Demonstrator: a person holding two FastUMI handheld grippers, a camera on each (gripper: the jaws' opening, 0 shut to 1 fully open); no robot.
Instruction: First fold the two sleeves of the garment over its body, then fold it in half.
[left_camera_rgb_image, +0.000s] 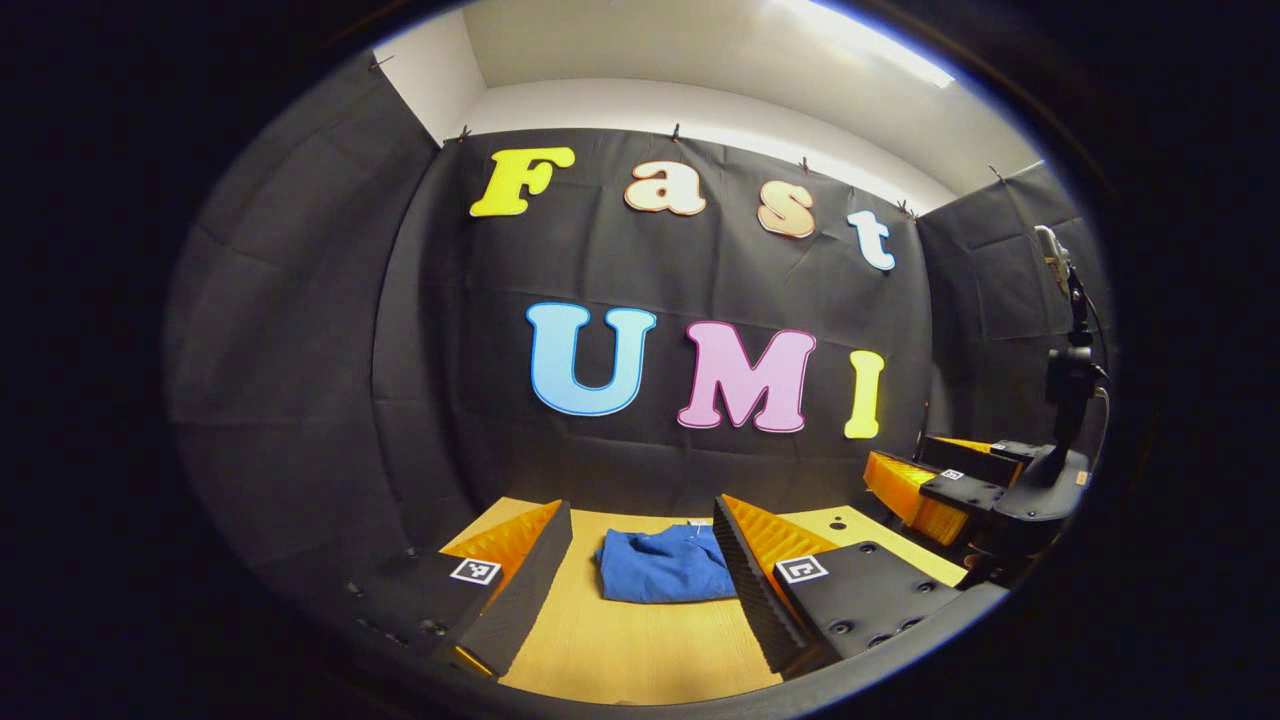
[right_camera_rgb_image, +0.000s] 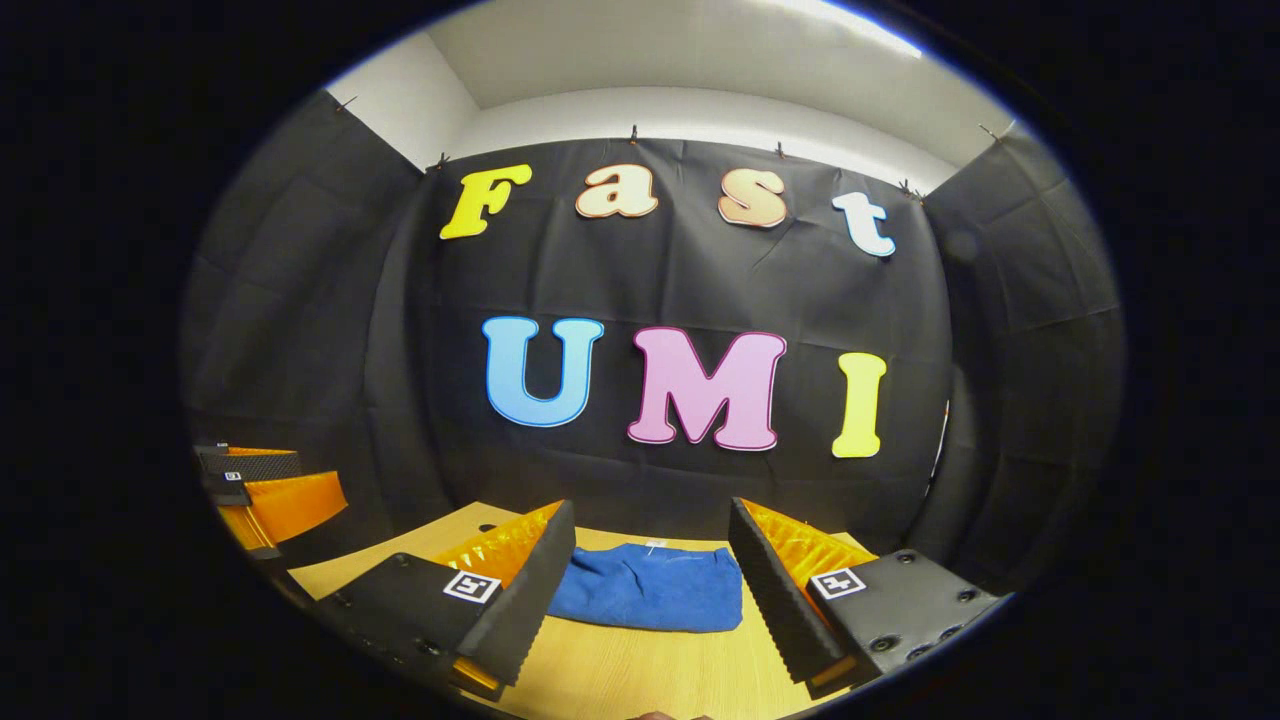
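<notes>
While both claws gape, folded blue garment (left_camera_rgb_image: 665, 565) on table (left_camera_rgb_image: 640, 650).

garment (left_camera_rgb_image: 665, 565) | right edge hidden behind left gripper (left_camera_rgb_image: 640, 590) finger

The left gripper (left_camera_rgb_image: 640, 590) is held level above the table, its two fingers spread wide apart with nothing between the pads. The right gripper (right_camera_rgb_image: 650, 600) hangs in the same pose, jaws wide, gripping nothing. In the left gripper view the right gripper (left_camera_rgb_image: 935, 495) appears off to the right, near and at about the same height; in the right gripper view the left gripper (right_camera_rgb_image: 265, 490) sits off to the left.
</notes>
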